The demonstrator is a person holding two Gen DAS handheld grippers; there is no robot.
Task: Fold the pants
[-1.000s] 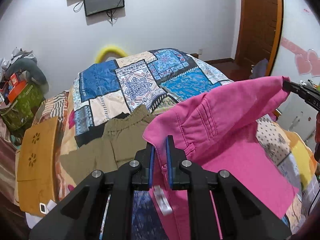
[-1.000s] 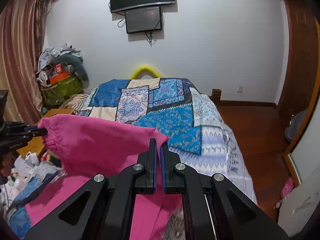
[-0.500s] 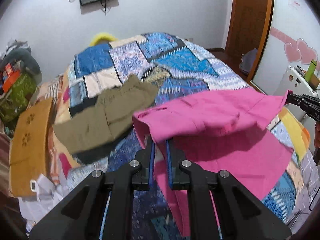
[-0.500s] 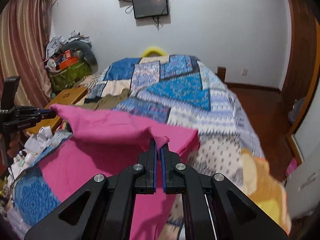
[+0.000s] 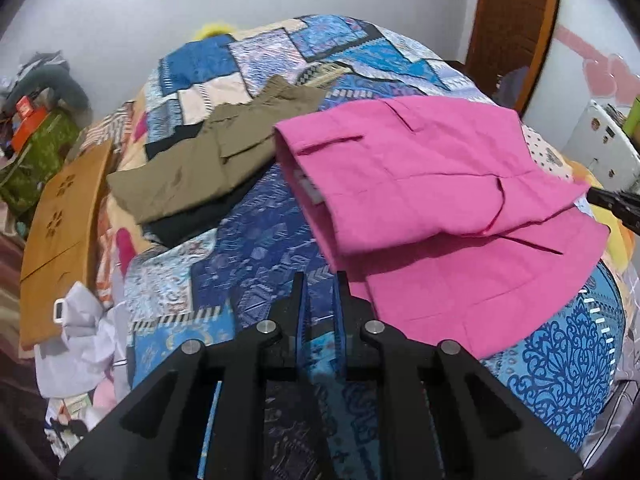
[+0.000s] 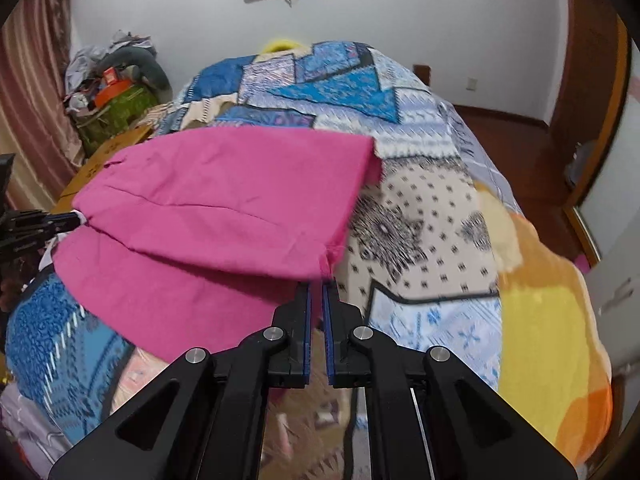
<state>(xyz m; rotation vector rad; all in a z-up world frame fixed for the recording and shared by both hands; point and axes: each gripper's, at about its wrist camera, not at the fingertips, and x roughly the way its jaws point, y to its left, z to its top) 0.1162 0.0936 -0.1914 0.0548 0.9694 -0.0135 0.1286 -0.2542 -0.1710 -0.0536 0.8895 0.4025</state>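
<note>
The pink pants [image 5: 420,184] lie folded over on the patchwork bed, the upper layer resting on the lower one; they also show in the right wrist view [image 6: 224,200]. My left gripper [image 5: 320,280] is open with a narrow gap, empty, just off the pants' near left edge. My right gripper [image 6: 318,286] is slightly open and empty, its tips just below the near right corner of the pants. Each gripper's tip shows at the other view's edge: the right gripper [image 5: 616,204] and the left gripper [image 6: 40,224].
Olive-brown pants [image 5: 216,160] lie on the patchwork bedspread [image 5: 248,264] left of the pink ones. A wooden board [image 5: 60,232] and white clothes [image 5: 80,344] sit at the bed's left side. A clutter pile [image 6: 112,92] stands by the far wall; a door [image 5: 512,20] is right.
Both grippers carried the raised waist end forward and down, laid it over the lower half, then let go and pulled back. The pants now lie folded on the bed.
</note>
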